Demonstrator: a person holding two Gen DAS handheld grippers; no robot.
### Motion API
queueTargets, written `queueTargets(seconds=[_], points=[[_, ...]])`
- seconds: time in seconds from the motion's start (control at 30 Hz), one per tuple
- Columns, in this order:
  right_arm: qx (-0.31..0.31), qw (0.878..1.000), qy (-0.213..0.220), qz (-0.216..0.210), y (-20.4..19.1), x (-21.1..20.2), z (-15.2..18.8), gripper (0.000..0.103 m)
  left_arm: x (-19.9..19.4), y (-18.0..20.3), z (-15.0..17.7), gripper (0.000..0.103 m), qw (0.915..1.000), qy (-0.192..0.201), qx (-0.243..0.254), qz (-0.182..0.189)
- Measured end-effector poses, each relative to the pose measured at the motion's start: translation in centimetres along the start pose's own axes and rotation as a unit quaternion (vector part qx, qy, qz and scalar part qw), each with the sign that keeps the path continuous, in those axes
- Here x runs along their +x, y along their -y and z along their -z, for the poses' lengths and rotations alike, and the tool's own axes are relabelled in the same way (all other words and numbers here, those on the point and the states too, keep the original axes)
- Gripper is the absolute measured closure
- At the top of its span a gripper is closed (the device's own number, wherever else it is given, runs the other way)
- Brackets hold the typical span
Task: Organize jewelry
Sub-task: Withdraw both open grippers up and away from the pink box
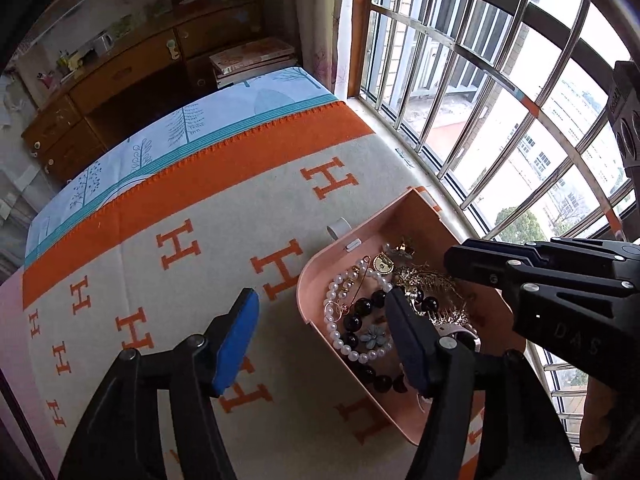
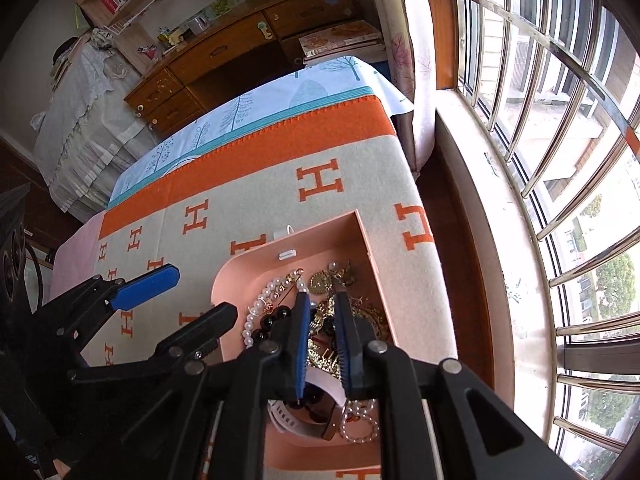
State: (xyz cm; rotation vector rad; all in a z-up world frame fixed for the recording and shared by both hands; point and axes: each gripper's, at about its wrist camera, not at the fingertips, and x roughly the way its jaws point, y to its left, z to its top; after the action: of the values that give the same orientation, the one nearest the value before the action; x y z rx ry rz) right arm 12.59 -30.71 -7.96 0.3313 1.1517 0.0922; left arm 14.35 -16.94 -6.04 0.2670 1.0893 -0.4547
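A pink tray [image 1: 416, 216] of jewelry sits on the H-patterned blanket [image 1: 192, 208] near the window, holding a pearl strand [image 1: 335, 334], black beads [image 1: 358, 312] and gold pieces [image 2: 320, 322]. The left gripper [image 1: 320, 332] is spread wide, one finger over the tray, one over the blanket. The right gripper [image 2: 322, 336] hangs narrowed over the gold tangle; whether it pinches anything is unclear.

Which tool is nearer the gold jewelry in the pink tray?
Right. The right tool is down over the gold jewelry; the left tool straddles the pink tray's near-left wall.
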Motion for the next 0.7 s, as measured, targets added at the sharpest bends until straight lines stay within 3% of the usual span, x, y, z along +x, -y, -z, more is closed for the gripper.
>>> queueTargets(seconds=[0.27, 0.47, 0.53, 0.63, 0.7], points=[[-0.019, 0.999, 0.033, 0.006, -1.4, -2.3, 1.7, 0.09, -4.2, -1.5, 3.3, 0.019, 0.9978, 0.046, -0.012, -0.045], [-0.047, 0.996, 0.073, 0.003, -3.3, -4.8, 4.3, 0.09, -7.6, -1.5, 7.8, 0.008, 0.9928, 0.083, -0.046, -0.073], [-0.056, 0.995, 0.088, 0.006, -4.0, -5.4, 5.5, 0.086, -8.3, -1.2, 9.5, 0.001, 0.9911, 0.093, -0.056, -0.077], [-0.069, 0.992, 0.104, 0.006, -5.1, -6.0, 7.5, 0.077, -9.2, -1.1, 11.7, 0.001, 0.9884, 0.098, -0.07, -0.092], [-0.078, 0.99, 0.114, 0.005, -5.8, -6.4, 8.8, 0.077, -9.8, -1.3, 12.8, 0.001, 0.9866, 0.098, -0.079, -0.103]])
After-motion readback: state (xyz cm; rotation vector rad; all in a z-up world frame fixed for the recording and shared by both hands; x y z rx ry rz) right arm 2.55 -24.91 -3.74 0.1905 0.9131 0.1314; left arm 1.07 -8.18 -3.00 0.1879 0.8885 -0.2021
